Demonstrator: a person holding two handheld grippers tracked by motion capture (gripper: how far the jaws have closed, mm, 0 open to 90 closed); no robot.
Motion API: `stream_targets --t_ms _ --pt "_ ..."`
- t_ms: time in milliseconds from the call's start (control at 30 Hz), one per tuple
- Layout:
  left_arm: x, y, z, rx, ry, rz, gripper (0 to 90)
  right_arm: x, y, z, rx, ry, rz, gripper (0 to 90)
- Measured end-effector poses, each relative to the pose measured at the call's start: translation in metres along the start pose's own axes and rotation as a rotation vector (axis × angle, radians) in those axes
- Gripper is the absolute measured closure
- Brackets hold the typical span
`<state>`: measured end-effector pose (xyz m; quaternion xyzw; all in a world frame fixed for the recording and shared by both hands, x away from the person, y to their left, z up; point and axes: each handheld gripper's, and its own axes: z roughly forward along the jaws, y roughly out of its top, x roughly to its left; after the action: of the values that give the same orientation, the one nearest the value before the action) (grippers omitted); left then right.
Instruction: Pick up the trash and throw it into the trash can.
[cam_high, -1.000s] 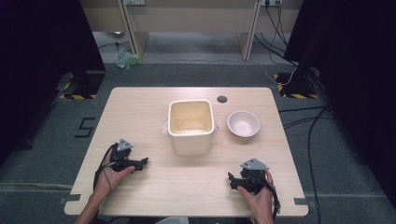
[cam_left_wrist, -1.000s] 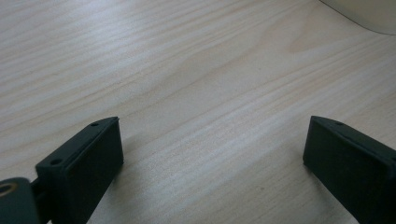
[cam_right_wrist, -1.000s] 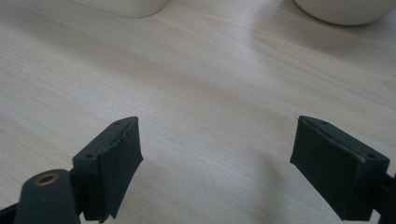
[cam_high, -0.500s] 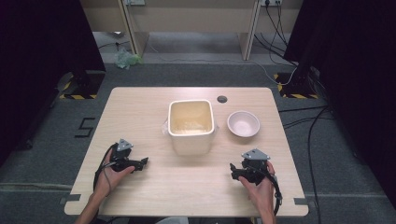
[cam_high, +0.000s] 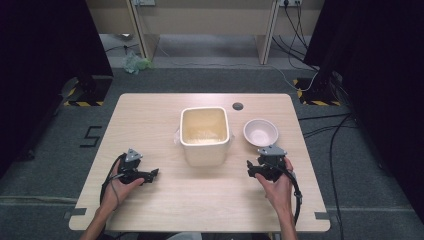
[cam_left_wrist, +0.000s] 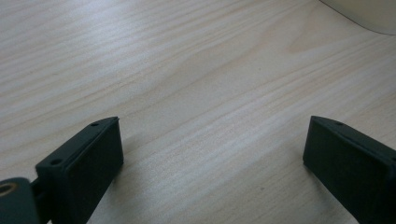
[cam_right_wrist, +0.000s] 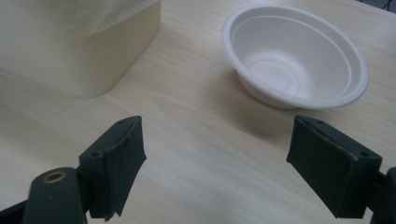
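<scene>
A cream square container (cam_high: 205, 134) with pale contents stands at the middle of the wooden table (cam_high: 150, 115). To its right sits an empty white bowl (cam_high: 260, 132). My right gripper (cam_high: 266, 162) is held just in front of the bowl, open, with nothing between its jaws. In the right gripper view the bowl (cam_right_wrist: 299, 56) lies ahead and the container (cam_right_wrist: 74, 42) is at the upper left of my right gripper (cam_right_wrist: 217, 121). My left gripper (cam_high: 152, 173) rests low over the table at the front left, open and empty. The left gripper view has bare wood between the spread jaws of my left gripper (cam_left_wrist: 212, 123).
A small dark round grommet (cam_high: 238, 106) sits in the table near its far edge. A corner of the container (cam_left_wrist: 364, 14) shows at the top right of the left gripper view. Cables (cam_high: 320, 125) run over the grey floor to the right of the table.
My right gripper has moved forward, away from the table's front edge and up to the white bowl. The left gripper has stayed where it was.
</scene>
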<state>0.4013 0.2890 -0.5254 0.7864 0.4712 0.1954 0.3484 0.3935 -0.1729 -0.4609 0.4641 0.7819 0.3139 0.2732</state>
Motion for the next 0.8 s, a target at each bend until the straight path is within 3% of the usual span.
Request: stream_targets --t_ms 233,433,500,800 --pt "0.0 0.0 0.0 0.001 -0.001 0.001 4.0 -0.012 0.012 0.02 0.0 -0.012 0.004 23.1" --pt "0.0 0.0 0.0 0.0 0.0 0.0 4.0 -0.012 0.02 0.035 -0.016 -0.024 -0.053 29.8" --pt "0.0 0.0 0.0 0.001 -0.001 0.001 4.0 -0.014 0.02 0.043 -0.034 0.002 -0.037 35.2" --pt "0.0 0.0 0.0 0.0 0.0 0.0 4.0 -0.02 0.018 0.056 -0.054 -0.02 -0.054 39.2"
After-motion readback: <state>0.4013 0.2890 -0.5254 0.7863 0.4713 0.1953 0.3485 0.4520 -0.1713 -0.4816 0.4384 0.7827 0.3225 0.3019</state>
